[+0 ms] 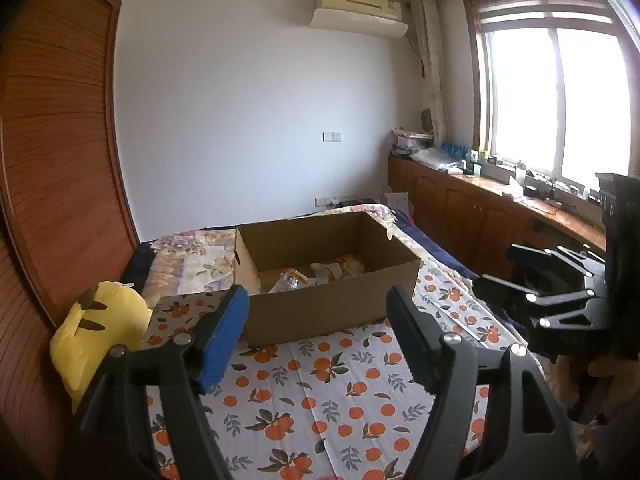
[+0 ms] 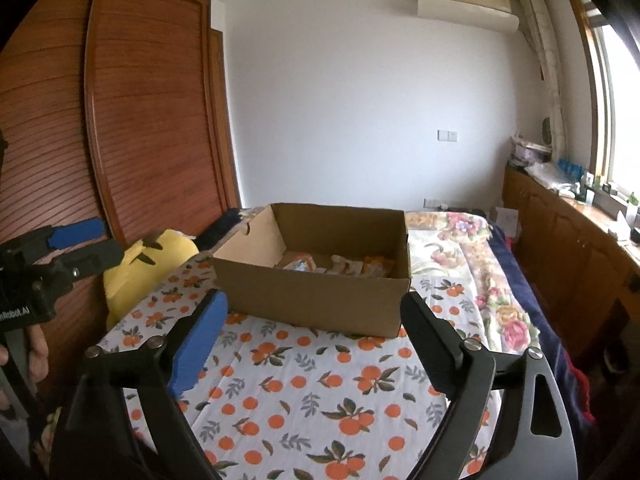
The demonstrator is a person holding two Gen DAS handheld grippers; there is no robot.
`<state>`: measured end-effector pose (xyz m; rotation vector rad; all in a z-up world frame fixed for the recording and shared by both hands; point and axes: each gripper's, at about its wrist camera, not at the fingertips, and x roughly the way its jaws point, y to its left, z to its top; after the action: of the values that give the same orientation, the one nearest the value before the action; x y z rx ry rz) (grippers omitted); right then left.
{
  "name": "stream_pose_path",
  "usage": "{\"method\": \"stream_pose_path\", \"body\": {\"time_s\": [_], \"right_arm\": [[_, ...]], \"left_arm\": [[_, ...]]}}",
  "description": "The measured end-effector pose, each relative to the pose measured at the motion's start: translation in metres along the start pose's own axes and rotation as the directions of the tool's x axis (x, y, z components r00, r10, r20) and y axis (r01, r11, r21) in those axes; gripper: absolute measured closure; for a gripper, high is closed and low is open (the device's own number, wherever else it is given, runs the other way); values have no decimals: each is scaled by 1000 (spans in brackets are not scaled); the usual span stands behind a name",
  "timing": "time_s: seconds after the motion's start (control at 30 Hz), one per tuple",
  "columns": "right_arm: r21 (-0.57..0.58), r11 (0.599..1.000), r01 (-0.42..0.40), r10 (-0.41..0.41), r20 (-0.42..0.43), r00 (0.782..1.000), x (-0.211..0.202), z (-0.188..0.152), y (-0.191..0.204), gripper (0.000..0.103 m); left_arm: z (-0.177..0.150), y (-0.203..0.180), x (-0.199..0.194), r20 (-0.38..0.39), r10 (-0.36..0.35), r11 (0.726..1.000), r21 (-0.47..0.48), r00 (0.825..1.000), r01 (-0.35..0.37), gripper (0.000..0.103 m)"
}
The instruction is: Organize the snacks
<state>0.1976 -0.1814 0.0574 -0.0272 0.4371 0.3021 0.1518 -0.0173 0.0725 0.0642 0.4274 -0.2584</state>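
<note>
An open cardboard box [image 1: 320, 304] stands on the bed, also in the right wrist view [image 2: 316, 300]. Several snack packets [image 1: 320, 274] in orange and white wrappers lie on its bottom, seen too in the right wrist view [image 2: 340, 266]. My left gripper [image 1: 316, 308] is open and empty, held above the orange-print sheet just short of the box. My right gripper [image 2: 314, 314] is open and empty, also just short of the box. The right gripper shows at the right edge of the left wrist view [image 1: 496, 268]. The left gripper shows at the left edge of the right wrist view [image 2: 92, 240].
A yellow plush toy [image 1: 100, 332] lies at the bed's left side, by the wooden wardrobe [image 1: 52, 160]. The orange-print sheet [image 1: 320, 400] covers the near bed. A floral quilt [image 2: 472, 264] lies to the right of the box. A wooden cabinet counter [image 1: 500, 208] with clutter runs under the window.
</note>
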Motion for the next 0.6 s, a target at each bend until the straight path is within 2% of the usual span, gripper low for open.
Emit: {"method": "stream_pose_path", "body": {"time_s": [0.07, 0.17, 0.27, 0.3, 0.6], "right_arm": [[-3, 1000, -2, 2, -2, 1000, -6, -1, 3, 9], [-6, 1000, -7, 7, 6, 1000, -18, -3, 7, 0], [-5, 1000, -2, 2, 16, 1000, -30, -3, 11, 0], [-5, 1000, -2, 2, 17, 1000, -34, -3, 12, 0], [1, 999, 33, -33, 34, 999, -66, -6, 18, 0]], "left_arm": [[0, -1, -8, 6, 13, 1000, 2, 1000, -13, 30], [0, -4, -20, 22, 34, 999, 3, 999, -34, 30], [1, -6, -32, 37, 39, 999, -7, 999, -39, 24], [2, -6, -35, 41, 40, 999, -10, 998, -40, 17], [-2, -17, -69, 77, 58, 998, -11, 995, -58, 17]]}}
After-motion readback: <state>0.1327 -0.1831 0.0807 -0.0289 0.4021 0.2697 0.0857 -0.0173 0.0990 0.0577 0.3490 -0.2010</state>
